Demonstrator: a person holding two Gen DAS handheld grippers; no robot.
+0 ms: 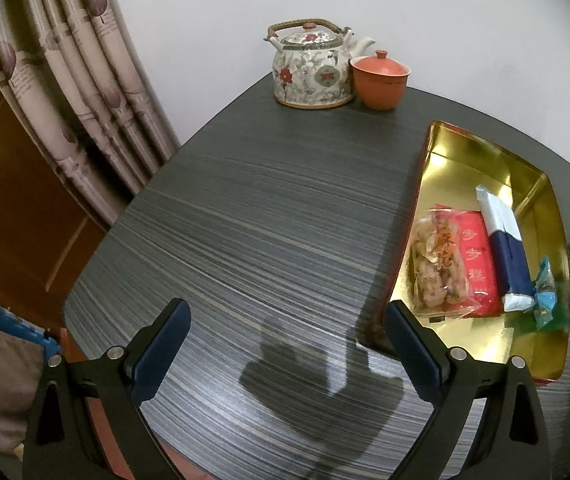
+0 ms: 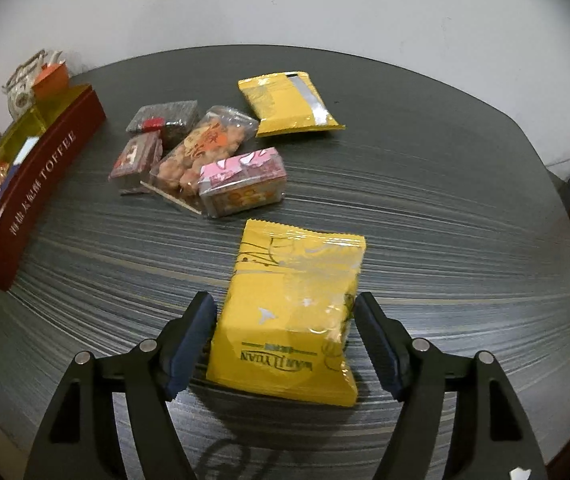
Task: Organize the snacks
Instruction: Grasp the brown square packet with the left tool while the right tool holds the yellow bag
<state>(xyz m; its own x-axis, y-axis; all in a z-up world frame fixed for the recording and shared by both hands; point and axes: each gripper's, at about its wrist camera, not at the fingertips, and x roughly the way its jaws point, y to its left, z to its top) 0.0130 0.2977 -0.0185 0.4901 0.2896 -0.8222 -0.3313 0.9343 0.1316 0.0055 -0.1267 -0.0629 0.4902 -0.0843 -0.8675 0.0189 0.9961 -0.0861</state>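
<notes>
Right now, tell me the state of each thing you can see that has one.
Left gripper: open, empty, over bare table.
Right gripper: open, straddling the yellow packet, which lies flat.
Toffee tin: lid off, partly filled.
Teapot: lid on.
Orange cup: lid on.

Home room, patterned curtain [image 1: 85, 92], floral teapot [image 1: 311, 68], dark table [image 1: 265, 220]

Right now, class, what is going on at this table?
A person with a gripper in each hand is sorting snacks into a gold-lined tin. The right gripper stands open around a yellow packet lying on the table, pads not yet pressing. The left gripper hangs open and empty beside the tin, which already holds several snacks. More packets wait loose on the table.
</notes>
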